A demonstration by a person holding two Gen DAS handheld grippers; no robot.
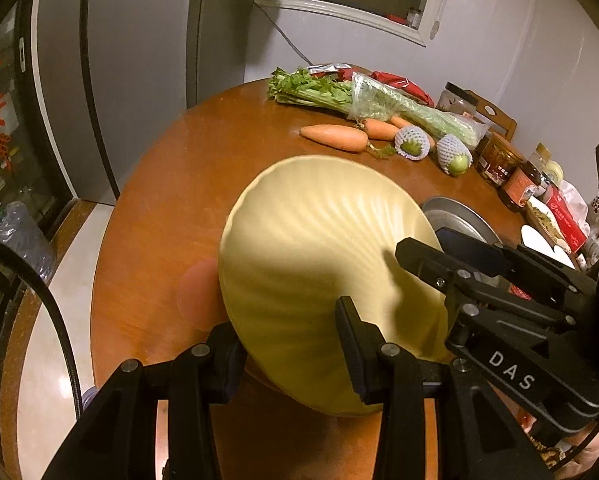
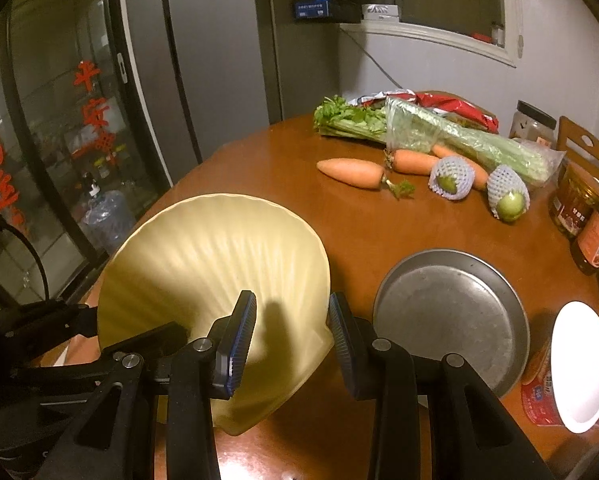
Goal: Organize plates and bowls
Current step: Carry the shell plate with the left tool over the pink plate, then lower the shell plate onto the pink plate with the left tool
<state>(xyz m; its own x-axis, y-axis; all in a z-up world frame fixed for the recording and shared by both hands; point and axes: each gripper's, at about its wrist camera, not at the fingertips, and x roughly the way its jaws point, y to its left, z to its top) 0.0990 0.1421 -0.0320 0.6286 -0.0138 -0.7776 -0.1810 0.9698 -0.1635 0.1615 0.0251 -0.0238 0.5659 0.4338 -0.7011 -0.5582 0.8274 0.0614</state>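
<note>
A pale yellow shell-shaped plate (image 1: 315,264) is held tilted above the round wooden table (image 1: 203,168). My left gripper (image 1: 287,344) has its jaws around the plate's near edge and grips it. In the right wrist view the same plate (image 2: 211,264) sits between the fingers of my right gripper (image 2: 293,332), which straddle its right edge; whether they press on it is unclear. The right gripper also shows in the left wrist view (image 1: 439,248) at the plate's right side. A grey metal plate (image 2: 451,316) lies flat on the table to the right.
Carrots (image 2: 351,174), celery in plastic (image 2: 439,132) and two net-wrapped green fruits (image 2: 507,196) lie at the table's far side. Sauce jars (image 2: 579,204) stand at the right edge. White dishes (image 2: 579,364) sit at the near right. A fridge (image 2: 203,60) stands behind.
</note>
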